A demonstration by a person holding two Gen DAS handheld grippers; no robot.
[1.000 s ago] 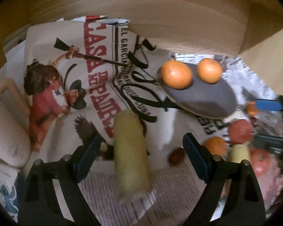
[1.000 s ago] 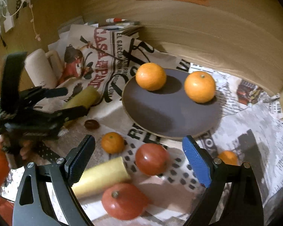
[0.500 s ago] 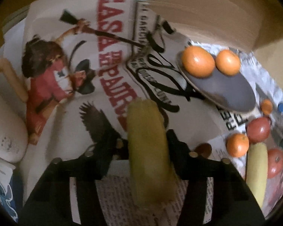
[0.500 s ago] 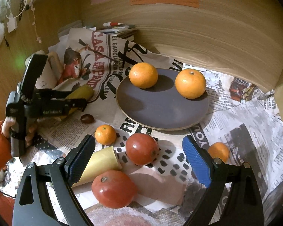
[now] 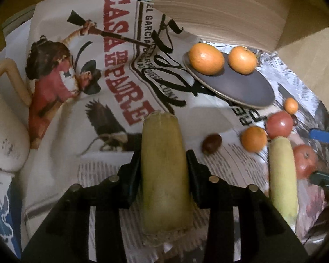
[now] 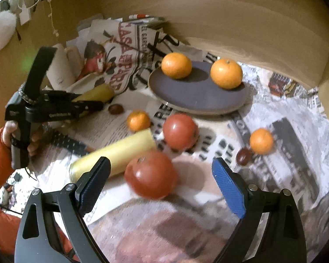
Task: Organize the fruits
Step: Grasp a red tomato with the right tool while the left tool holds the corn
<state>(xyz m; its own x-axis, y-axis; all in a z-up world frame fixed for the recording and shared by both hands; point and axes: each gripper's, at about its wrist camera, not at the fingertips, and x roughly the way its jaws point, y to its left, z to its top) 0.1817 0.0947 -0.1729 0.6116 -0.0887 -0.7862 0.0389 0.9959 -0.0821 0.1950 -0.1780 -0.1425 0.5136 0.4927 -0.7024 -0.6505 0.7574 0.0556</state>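
My left gripper (image 5: 163,153) is closing on a long yellow-green fruit (image 5: 164,171) that lies on the newspaper, and both pads press its sides. In the right wrist view that gripper (image 6: 92,107) is held by a hand in an orange sleeve. The right gripper (image 6: 160,162) stands open just above a red round fruit (image 6: 150,174), not touching it. A dark plate (image 6: 197,96) behind carries two oranges (image 6: 176,65) (image 6: 226,73). Loose on the paper lie a second red fruit (image 6: 180,131), a second long yellow fruit (image 6: 118,153) and two small mandarins (image 6: 138,120) (image 6: 261,141).
A cream mug (image 5: 4,131) stands at the left, with a blue-and-white box (image 5: 0,208) in front of it. Two small dark brown nuts (image 6: 115,109) (image 6: 243,156) lie among the fruit. A wooden wall (image 6: 230,26) closes the back and right. Newspaper (image 5: 98,65) covers the surface.
The left jaws have gone from wide open to closed around the long yellow-green fruit. The right gripper has come nearer and lower over the red fruits, still open.
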